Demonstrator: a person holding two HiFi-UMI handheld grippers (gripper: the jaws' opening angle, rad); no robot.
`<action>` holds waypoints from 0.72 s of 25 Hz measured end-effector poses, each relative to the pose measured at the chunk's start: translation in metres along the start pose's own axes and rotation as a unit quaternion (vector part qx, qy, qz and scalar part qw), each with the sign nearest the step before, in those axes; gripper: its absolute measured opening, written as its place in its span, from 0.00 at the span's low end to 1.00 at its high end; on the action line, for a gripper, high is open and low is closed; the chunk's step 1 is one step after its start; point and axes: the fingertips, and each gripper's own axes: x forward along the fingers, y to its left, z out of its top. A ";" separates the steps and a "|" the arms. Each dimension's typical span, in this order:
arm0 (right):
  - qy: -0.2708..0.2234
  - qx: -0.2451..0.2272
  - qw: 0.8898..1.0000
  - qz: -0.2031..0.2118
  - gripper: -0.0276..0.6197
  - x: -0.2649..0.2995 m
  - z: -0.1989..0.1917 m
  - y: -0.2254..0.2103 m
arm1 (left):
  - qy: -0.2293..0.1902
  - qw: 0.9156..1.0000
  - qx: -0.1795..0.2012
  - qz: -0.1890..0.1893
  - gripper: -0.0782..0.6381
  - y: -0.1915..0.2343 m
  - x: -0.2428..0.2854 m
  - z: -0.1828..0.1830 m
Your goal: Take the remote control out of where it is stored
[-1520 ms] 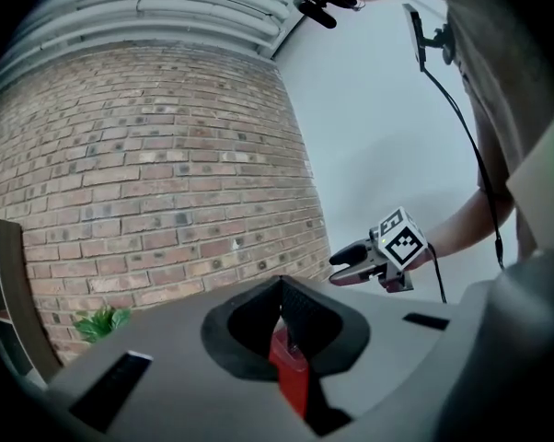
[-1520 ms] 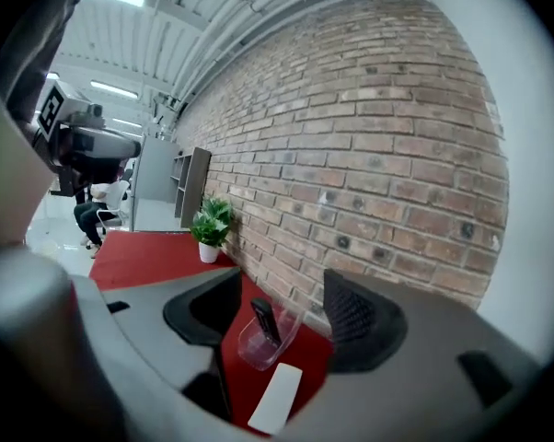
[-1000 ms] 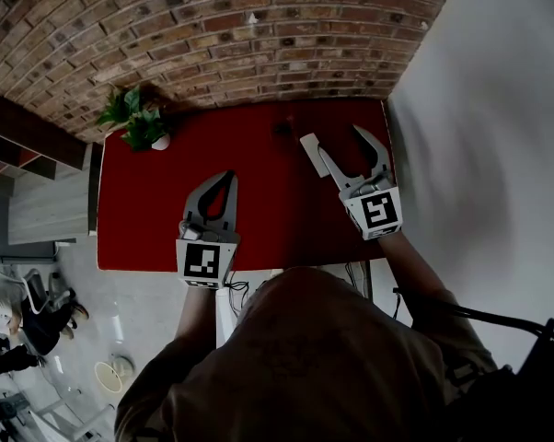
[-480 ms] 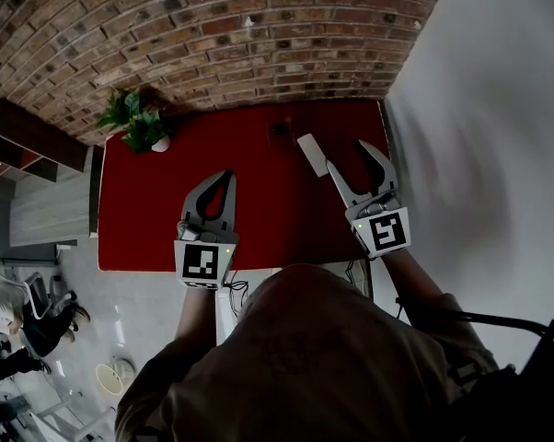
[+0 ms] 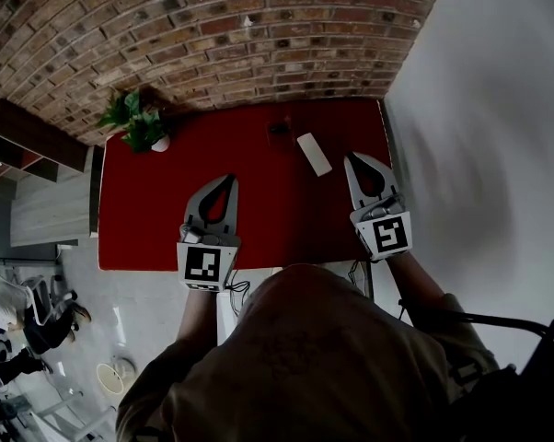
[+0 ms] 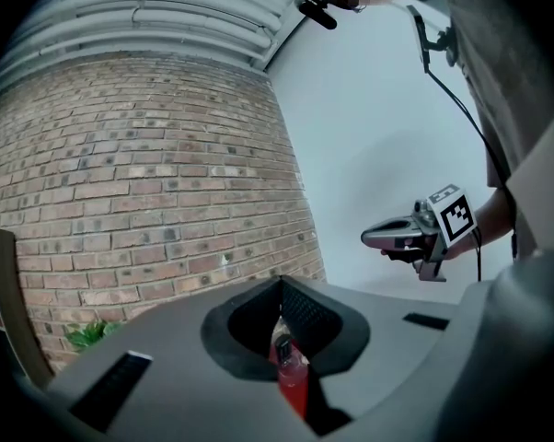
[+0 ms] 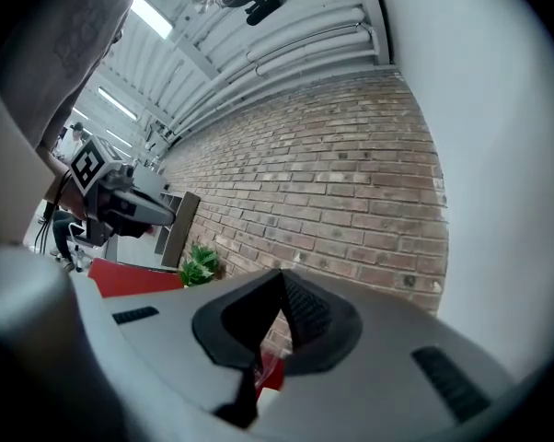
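remote control (image 5: 314,154): face detail too small | dark item (image 5: 279,129): unidentifiable | brown shelf (image 5: 33,134): cut off left

place: likely office or lab | signs: brick wall (image 5: 213,35), red table (image 5: 259,210), potted plant (image 5: 137,122), ceiling strip lights (image 7: 154,16)

Right gripper (image 5: 352,158) is drawn back and aside from the remote control (image 5: 314,154), its jaws, spread wide a moment ago, are just closed together with nothing between them, a gap is opened between gripper and remote control
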 end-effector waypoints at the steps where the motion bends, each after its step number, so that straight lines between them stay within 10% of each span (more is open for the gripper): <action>1: 0.004 0.001 1.000 0.001 0.06 -0.001 -0.001 -0.001 | 0.000 1.000 0.001 0.000 0.12 0.000 0.000 0.000; 18: 0.031 0.015 0.999 0.001 0.06 -0.007 -0.014 0.000 | 0.002 1.000 0.010 -0.011 0.12 -0.005 0.002 0.002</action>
